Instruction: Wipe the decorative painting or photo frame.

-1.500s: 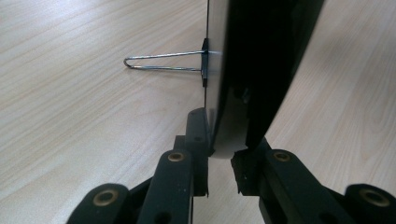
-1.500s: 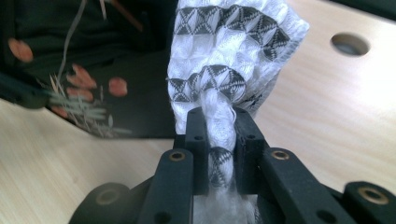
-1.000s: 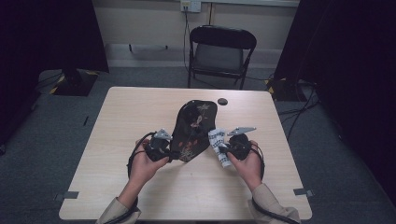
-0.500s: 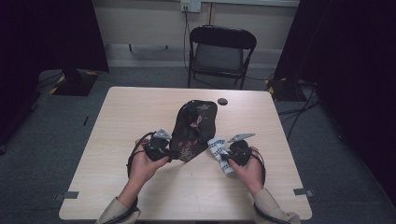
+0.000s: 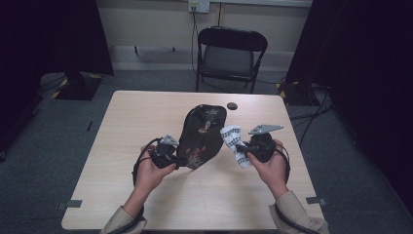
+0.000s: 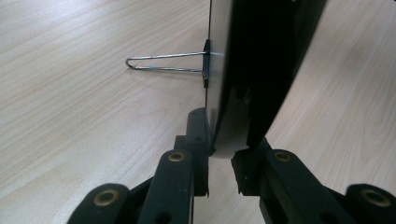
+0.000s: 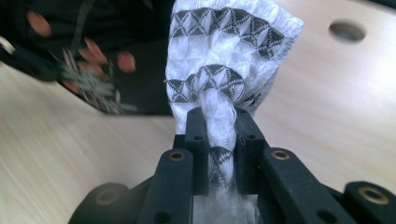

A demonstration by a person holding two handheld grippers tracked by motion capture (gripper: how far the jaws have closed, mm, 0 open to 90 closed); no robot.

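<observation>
Pinching the bottom edge of the black flowered board (image 5: 202, 134), the left hand-held gripper (image 5: 171, 157) holds it tilted up over the middle of the tabletop (image 5: 122, 126). Just beside it, the right hand-held gripper (image 5: 243, 147) is clamped on a white cloth (image 5: 234, 142) (with dark patterned bands).

I'm looking at a light wood-grain table (image 5: 122, 195), centre of the high view, on grey floor. Small dark round disc (image 5: 232, 106) sits near the far edge, upper centre-right. Black floral board (image 5: 200, 136) rests w/ its lower edge on the tabletop mid-frame, tilted; its wire stand (image 6: 163, 62) touches the wood.
</observation>
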